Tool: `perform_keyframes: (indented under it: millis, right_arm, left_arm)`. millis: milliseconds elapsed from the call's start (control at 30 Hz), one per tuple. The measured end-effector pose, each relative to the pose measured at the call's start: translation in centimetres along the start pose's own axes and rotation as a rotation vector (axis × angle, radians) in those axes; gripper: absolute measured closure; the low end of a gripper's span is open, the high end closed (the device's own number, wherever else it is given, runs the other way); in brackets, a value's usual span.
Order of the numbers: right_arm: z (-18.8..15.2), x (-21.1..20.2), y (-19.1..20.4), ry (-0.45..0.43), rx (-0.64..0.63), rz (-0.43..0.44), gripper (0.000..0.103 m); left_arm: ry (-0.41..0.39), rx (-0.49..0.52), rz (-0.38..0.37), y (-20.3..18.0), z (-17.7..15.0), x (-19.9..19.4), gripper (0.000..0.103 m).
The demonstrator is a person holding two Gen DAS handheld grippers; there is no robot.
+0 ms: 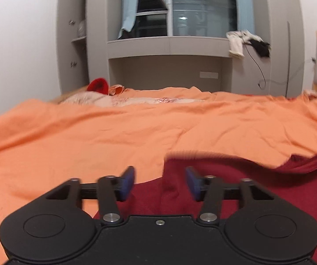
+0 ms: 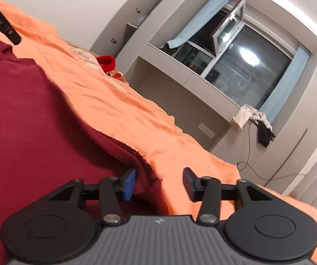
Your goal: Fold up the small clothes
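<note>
A dark red garment [image 1: 235,190] lies on the orange bedsheet [image 1: 105,132]. My left gripper [image 1: 160,183] is open, low over the garment's left edge, with a raised fold of red cloth between its blue pads [image 1: 128,182]. In the right wrist view the same garment [image 2: 30,114] fills the left side. My right gripper [image 2: 159,184] is open at the garment's frayed right edge [image 2: 136,154], which lies between the jaws close to the left pad [image 2: 129,184]. Neither gripper holds the cloth.
A bright red item [image 1: 98,85] and a pale patterned pillow [image 1: 85,99] lie at the bed's far side. Grey cabinets and a window ledge [image 1: 169,42] stand behind, with white and black clothes [image 1: 246,42] hanging and a cable [image 1: 257,66]. A black bar [image 2: 1,25] crosses the right wrist view's top left.
</note>
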State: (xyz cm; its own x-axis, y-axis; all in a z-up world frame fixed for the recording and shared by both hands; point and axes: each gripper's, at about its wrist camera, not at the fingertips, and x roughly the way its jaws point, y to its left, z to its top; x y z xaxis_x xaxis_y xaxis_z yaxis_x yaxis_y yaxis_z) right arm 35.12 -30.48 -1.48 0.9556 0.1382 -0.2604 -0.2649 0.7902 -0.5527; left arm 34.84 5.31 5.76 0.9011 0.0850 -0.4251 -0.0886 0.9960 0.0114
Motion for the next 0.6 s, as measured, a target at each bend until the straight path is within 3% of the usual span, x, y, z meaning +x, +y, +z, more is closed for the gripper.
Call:
perform_keyframes:
  millis: [67,167,333,467,600]
  right_arm:
    - [-0.1,-0.3,-0.6,0.005,0.026,-0.002,0.023]
    - [-0.4,-0.9,-1.7,0.013,0.081,0.007,0.008]
    - [-1.4,-1.2,-4.7,0.073,0.269,0.084,0.001]
    - [-1.8,-0.7,-7.1,0.113,0.391,0.134,0.000]
    - [-2.6,-0.7,-7.7,0.145,0.415,0.143,0.000]
  left_arm:
    - [0.010,-0.034,-0.004,0.3,-0.3,-0.3,0.039]
    - [0.035,-0.037,-0.019,0.8,-0.9,-0.5,0.033]
    - [0.093,-0.010,-0.065,0.8,-1.8,-0.3,0.020]
    - [0.138,0.001,-0.104,0.4,-2.4,0.0,0.020]
    - [0.178,-0.046,-0.130,1.0,-2.4,0.4,0.024]
